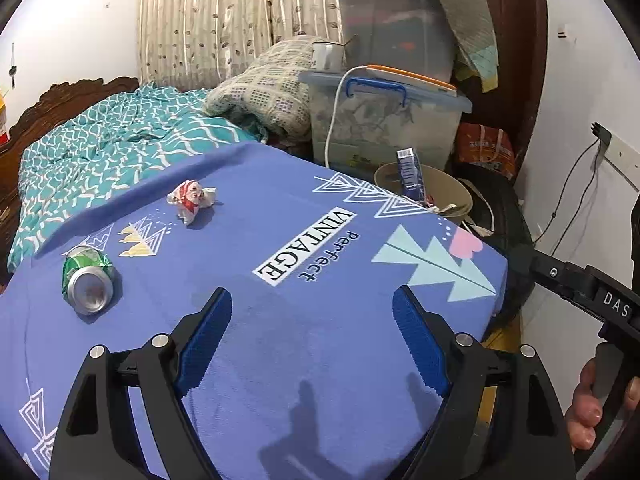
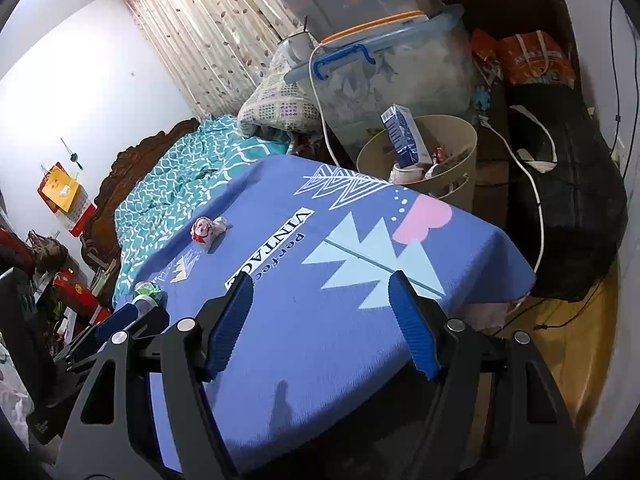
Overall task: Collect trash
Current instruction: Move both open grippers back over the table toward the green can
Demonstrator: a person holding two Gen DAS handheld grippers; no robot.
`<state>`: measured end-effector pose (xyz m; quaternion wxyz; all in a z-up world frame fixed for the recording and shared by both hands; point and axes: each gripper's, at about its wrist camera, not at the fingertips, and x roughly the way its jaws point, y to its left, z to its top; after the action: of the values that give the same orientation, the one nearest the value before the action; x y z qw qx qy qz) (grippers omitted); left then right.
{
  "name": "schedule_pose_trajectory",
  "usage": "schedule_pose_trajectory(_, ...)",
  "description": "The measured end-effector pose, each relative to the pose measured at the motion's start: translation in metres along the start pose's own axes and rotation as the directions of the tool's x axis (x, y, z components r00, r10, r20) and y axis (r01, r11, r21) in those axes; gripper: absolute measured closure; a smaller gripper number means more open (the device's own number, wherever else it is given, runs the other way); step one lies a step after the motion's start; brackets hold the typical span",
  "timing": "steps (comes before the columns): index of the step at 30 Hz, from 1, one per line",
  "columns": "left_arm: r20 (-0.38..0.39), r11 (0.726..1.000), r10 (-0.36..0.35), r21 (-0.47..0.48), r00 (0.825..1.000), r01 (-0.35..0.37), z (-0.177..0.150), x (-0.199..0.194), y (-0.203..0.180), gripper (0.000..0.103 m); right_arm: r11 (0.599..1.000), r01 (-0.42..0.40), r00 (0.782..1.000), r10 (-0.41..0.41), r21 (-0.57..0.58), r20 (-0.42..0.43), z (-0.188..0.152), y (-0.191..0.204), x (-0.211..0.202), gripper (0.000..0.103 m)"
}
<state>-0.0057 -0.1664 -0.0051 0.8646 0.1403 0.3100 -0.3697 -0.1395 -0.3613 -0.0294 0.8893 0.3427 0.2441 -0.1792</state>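
A crushed green can (image 1: pixel 87 280) lies on the purple-blue tablecloth (image 1: pixel 320 360), left of my left gripper (image 1: pixel 313 290). That gripper hovers open over bare cloth. A crumpled red-and-white wrapper (image 1: pixel 192 200) sits farther back. In the right wrist view my right gripper (image 2: pixel 320 280) is open above the cloth's tree print, nothing between its pads. The wrapper (image 2: pixel 206 230) lies ahead to its left. The can (image 2: pixel 146 292) is half hidden behind a blue finger (image 2: pixel 116 322) of my left gripper. A beige bin (image 2: pixel 460 184) with a blue carton (image 2: pixel 404 136) stands past the table's far corner.
Stacked clear storage boxes (image 1: pixel 384 120) and a white cable (image 1: pixel 334 120) rise behind the bin (image 1: pixel 460 196). A bed with a teal quilt (image 1: pixel 120 152) runs along the far left. A black bag (image 2: pixel 568 208) sits on the floor at right. A hand (image 1: pixel 588 420) shows at the right edge.
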Motion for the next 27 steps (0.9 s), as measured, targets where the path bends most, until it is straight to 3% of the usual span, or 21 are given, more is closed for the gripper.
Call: schedule_pose_trajectory(27, -0.011, 1.0, -0.017, 0.004, 1.0, 0.017, -0.0077, -0.0034, -0.0047, 0.02, 1.0, -0.008, 1.0, 0.008, 0.007, -0.023, -0.0103, 0.0038, 0.0025, 0.031)
